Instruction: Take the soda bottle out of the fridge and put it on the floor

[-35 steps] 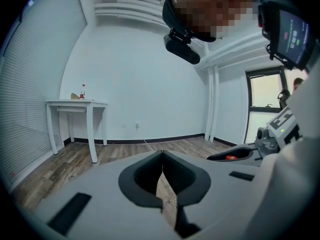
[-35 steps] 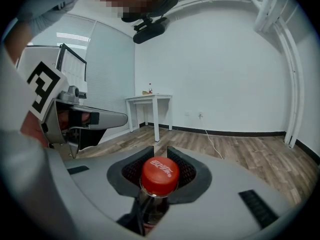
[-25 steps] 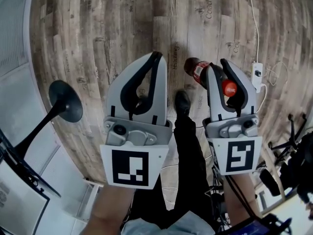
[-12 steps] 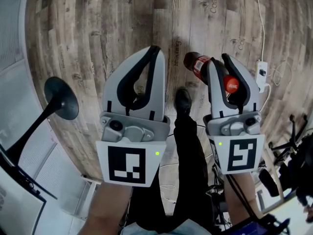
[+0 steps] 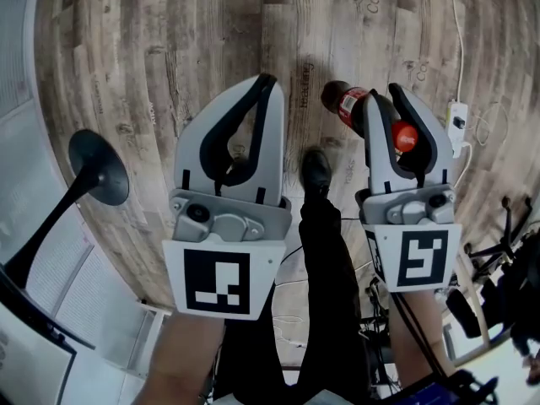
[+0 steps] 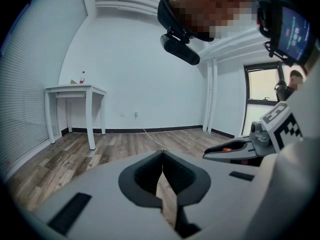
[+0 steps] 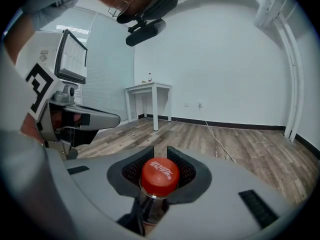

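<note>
Because right gripper (image 7: 160,153) clamps the soda bottle (image 7: 159,175), its neck hides.

Mostly matt plastic over a grainy, wood-look floor (image 5: 152,49).

I see the left tool (image 5: 264,81) and right tool (image 5: 384,98) shelled in smooth, pale-grey matt plastic, their insides lined with black ribbed rubbery pads (image 7: 186,170); the hinge blocks (image 5: 229,223) look like dull cast metal. The soda bottle (image 5: 346,106) is clear glossy plastic with a smooth red cap (image 7: 159,175). The person's trouser leg (image 5: 331,285) is black matt cloth.
</note>
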Tool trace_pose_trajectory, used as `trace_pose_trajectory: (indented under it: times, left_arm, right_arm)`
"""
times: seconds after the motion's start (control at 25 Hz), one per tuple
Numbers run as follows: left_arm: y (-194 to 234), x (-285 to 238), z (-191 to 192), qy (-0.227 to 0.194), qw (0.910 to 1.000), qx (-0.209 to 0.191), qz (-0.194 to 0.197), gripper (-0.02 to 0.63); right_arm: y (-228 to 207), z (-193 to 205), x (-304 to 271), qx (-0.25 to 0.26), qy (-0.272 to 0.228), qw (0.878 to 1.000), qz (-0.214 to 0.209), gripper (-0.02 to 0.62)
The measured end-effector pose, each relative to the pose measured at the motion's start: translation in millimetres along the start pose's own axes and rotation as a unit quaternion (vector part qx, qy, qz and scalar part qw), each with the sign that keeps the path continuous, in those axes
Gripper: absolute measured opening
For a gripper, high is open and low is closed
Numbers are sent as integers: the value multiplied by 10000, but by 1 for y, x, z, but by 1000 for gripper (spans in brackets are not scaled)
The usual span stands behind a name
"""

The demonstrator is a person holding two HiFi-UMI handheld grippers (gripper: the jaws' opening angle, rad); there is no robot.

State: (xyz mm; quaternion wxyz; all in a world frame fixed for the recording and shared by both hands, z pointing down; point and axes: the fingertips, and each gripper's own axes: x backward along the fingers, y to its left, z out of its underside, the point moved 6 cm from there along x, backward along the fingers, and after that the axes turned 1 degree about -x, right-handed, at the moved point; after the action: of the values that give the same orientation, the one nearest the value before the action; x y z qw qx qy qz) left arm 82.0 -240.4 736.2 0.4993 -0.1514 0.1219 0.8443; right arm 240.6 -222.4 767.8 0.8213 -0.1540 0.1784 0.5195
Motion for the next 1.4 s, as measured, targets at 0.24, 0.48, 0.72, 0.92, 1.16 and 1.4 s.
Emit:
trace_pose_trajectory:
  times: [0.24,0.48,0.72,0.92,1.16,1.4]
  left_arm:
    - [2,-5,21,36,10000,-38,33,17]
    - [5,-6,42,73,10000,-37,41,17]
    - [4,-5,63,112,9999,12,31,17]
    - [3,-7,82,193,9998,-15,75,16]
    - [3,-11,100,265,9996,6,132,17]
    - [4,-9,113,329,9992,-1,205,17]
  right_arm:
    - [-2,20,-7,46,25,10000,45,95]
    - [1,40,-13,78,45,9999,49,95]
    - [4,59,-16,83,53,9999,40,94]
    - [3,78,-21,72,82,9999,68,94]
    - [2,102,-28,68,157,9998,109,94]
    - [4,120,-32,56,262,9995,157,94]
